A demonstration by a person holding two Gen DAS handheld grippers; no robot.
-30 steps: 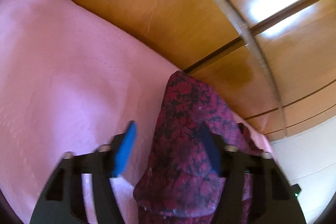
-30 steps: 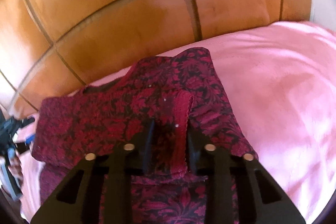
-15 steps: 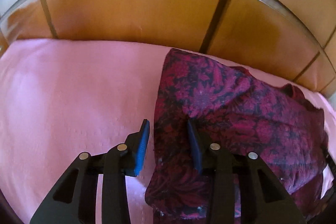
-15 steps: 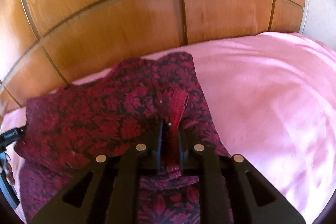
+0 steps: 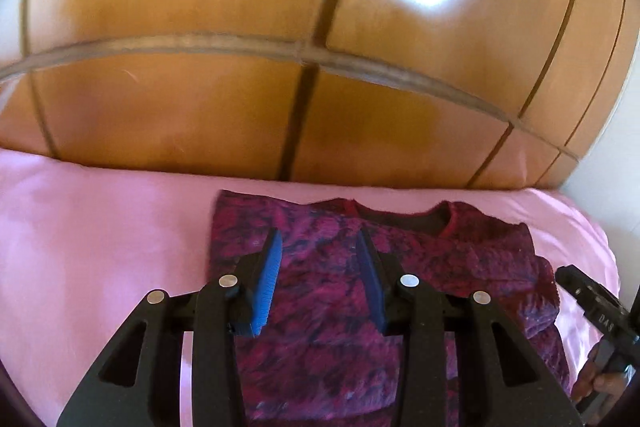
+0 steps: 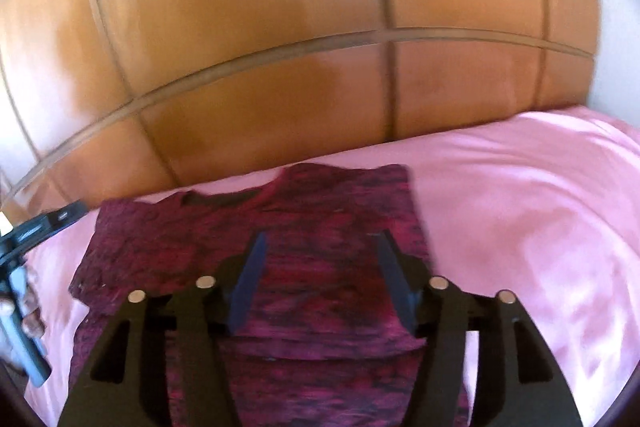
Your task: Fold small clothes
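Holds nothing in the left gripper [image 5: 318, 279]: jaws parted partway, pads clear of the cloth below. Holds nothing in the right gripper [image 6: 320, 279] either: jaws just opened wide, no fabric between them. Hovers with both over the dark red patterned top [image 5: 460, 259], apparently partly folded, lying flat on the pink bed sheet [image 5: 100, 247] with its neckline toward the wooden headboard [image 5: 200, 107].

Likely risks from here:
- Springing open of the folded layers, with a thick knit and nothing pinning it.
- Snagging of the loose knit on a pad during a low pass, dragging the top askew.
- Pinching only the upper layer on the next grasp, or catching the sheet along with it, and so pulling the fold apart or wrinkling it.
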